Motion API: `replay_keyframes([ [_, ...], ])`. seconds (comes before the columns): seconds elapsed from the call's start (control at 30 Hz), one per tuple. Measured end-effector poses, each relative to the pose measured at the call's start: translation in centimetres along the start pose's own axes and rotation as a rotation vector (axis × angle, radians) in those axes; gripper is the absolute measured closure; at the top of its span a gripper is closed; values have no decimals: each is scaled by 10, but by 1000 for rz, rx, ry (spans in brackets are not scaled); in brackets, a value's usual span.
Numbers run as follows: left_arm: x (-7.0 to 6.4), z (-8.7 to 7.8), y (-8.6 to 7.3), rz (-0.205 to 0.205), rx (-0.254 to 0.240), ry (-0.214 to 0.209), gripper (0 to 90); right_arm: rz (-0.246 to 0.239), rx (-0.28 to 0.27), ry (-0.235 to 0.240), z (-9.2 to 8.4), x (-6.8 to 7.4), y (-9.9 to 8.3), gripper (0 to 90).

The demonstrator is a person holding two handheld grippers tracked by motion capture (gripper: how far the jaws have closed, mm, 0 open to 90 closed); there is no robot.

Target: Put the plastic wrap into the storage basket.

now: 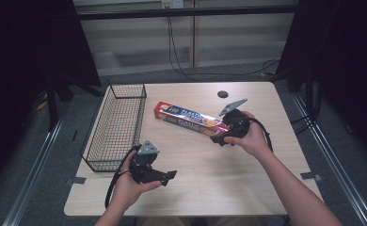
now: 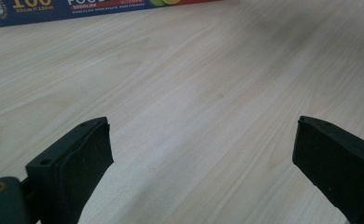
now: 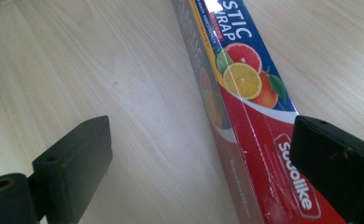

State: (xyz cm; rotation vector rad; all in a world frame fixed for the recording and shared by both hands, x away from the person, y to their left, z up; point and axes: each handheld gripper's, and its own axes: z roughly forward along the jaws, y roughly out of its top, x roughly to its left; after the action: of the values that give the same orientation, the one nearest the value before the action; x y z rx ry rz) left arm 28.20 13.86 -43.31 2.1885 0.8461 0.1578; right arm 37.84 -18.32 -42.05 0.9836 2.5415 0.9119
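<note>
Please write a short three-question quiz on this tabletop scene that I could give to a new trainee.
1. True or false: the right tongs are wide open, with the end of the plastic wrap box between their jaws.
2. Which thing lies at the table's left edge? A) wire basket B) bowl C) cup
3. Fill in: the left tongs are open above bare ____.

Key: 1 true; 2 A; 3 table.
</note>
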Motion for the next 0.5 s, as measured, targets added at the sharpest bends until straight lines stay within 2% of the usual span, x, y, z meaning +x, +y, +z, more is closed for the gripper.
replay_keyframes([
  [0.23,0,1,1,2,1,0,50,-5,13,10,13,-9,13,70],
  [0.4,1,0,1,-2,1,-2,50,-24,43,5,23,-10,20,70],
  [0.5,2,-1,0,-1,7,0,50,-16,49,7,29,-10,23,76],
])
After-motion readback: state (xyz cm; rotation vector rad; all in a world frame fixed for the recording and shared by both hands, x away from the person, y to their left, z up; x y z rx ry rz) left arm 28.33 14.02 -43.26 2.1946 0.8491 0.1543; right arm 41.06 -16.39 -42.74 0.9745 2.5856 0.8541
